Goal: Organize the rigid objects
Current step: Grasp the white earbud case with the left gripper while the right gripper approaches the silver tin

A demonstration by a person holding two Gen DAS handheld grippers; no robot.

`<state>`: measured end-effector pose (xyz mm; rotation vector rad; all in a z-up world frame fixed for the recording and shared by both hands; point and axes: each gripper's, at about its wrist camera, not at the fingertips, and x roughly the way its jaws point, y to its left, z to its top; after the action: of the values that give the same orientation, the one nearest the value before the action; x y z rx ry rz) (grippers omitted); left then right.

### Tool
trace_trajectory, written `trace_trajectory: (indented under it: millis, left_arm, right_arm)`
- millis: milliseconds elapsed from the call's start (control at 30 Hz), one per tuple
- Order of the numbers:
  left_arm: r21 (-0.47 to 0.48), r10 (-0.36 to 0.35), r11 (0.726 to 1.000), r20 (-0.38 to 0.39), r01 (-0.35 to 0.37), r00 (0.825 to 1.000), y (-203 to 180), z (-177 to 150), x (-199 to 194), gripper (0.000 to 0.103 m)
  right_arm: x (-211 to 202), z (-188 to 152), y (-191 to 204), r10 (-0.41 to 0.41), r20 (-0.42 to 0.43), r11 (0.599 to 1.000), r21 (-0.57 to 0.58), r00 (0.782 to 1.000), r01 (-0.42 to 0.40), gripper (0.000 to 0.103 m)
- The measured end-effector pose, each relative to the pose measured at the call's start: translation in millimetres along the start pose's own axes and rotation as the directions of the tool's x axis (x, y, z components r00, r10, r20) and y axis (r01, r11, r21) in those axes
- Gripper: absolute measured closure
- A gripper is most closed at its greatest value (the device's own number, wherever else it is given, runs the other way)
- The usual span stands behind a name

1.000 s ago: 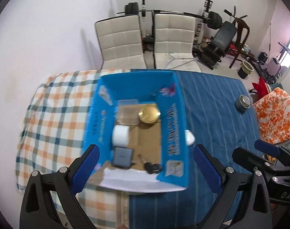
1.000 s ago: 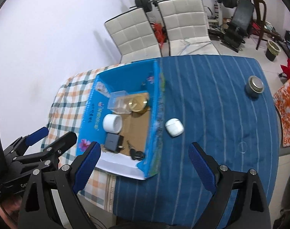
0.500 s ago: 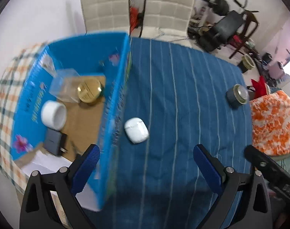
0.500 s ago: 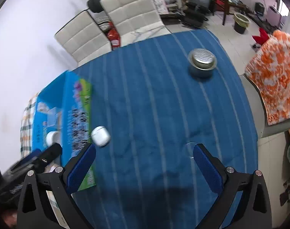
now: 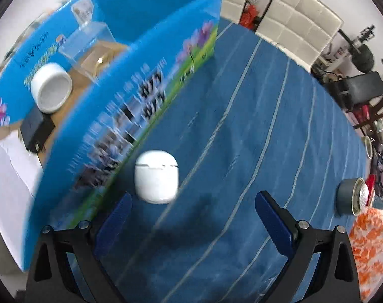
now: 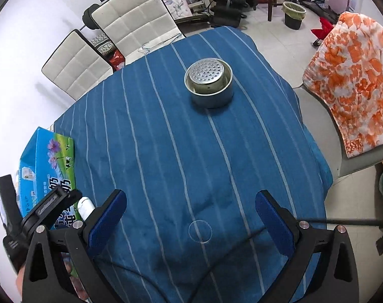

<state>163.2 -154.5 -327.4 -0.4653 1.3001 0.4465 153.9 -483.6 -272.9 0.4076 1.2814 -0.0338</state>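
Step in hand, as judged: approach to pick up a loose item for boxing.

Left gripper: jaws wide, holding nothing, touching nothing. White earbud case lies on the blue striped tablecloth at 11 o'clock from the gripper's centre, just ahead of the left finger, off-centre in the gap, close beside the outer wall of the blue cardboard box. Next move calls for shifting left to centre the case, lowering, then closing.

Box contents, 10 to 11 o'clock: white tape roll, black adapter, clear plastic case.

Right gripper: jaws wide, empty, over bare cloth. Metal tin with perforated lid stands well apart at 12 o'clock, still unboxed.
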Motion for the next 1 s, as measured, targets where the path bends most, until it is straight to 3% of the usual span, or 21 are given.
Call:
trace_trajectory:
  millis: [200, 300, 367, 433, 467, 533, 567, 700, 767, 867, 1000]
  left_arm:
    - [-0.114, 0.003, 0.993, -0.058, -0.010, 0.998, 12, -5, 27, 0.003]
    - [-0.153, 0.057, 0.986, -0.032, -0.061, 0.998, 21, 0, 30, 0.003]
    - [-0.166, 0.087, 0.981, -0.057, -0.095, 0.995, 27, 5, 38, 0.003]
    - [-0.188, 0.097, 0.977, -0.049, -0.104, 0.994, 32, 8, 40, 0.022]
    - [-0.186, 0.097, 0.977, -0.061, -0.107, 0.993, 32, 11, 43, 0.037]
    - [-0.166, 0.106, 0.980, -0.028, -0.109, 0.994, 31, 15, 39, 0.043]
    - [-0.149, 0.105, 0.983, -0.011, -0.105, 0.994, 28, 16, 37, 0.054]
    - [-0.003, 0.099, 0.995, 0.019, -0.099, 0.995, 10, 13, 35, 0.055]
    - [0.116, 0.075, 0.990, 0.026, -0.077, 0.997, -5, 7, 34, 0.055]
    - [0.296, 0.051, 0.953, 0.044, -0.062, 0.998, -32, 1, 32, 0.055]
    - [0.440, 0.042, 0.895, 0.074, -0.070, 0.996, -56, 5, 32, 0.054]
  right_arm:
    - [9, 7, -2, 0.016, -0.009, 1.000, -0.007, 1.000, -0.016, 0.000]
    - [13, 7, -4, 0.015, -0.018, 1.000, -0.011, 1.000, -0.015, 0.000]
    - [18, 7, -5, 0.017, -0.033, 1.000, -0.017, 0.999, -0.018, 0.000]
    - [22, 6, -8, 0.021, -0.041, 1.000, -0.015, 0.999, -0.022, 0.000]
    - [24, 6, -8, 0.021, -0.046, 1.000, -0.015, 0.999, -0.022, 0.000]
    - [28, 5, -9, 0.022, -0.051, 1.000, -0.011, 0.998, -0.023, 0.000]
    - [29, 6, -10, 0.019, -0.053, 1.000, -0.009, 0.998, -0.019, 0.000]
    - [36, 15, -10, 0.015, -0.047, 1.000, -0.003, 0.999, -0.015, 0.000]
    - [37, 26, -10, 0.009, -0.034, 1.000, -0.001, 0.999, -0.009, 0.000]
    - [38, 52, -9, -0.027, 0.014, 1.000, 0.001, 1.000, 0.027, 0.000]
    - [46, 87, -6, -0.054, 0.065, 0.999, 0.007, 0.996, 0.054, 0.000]
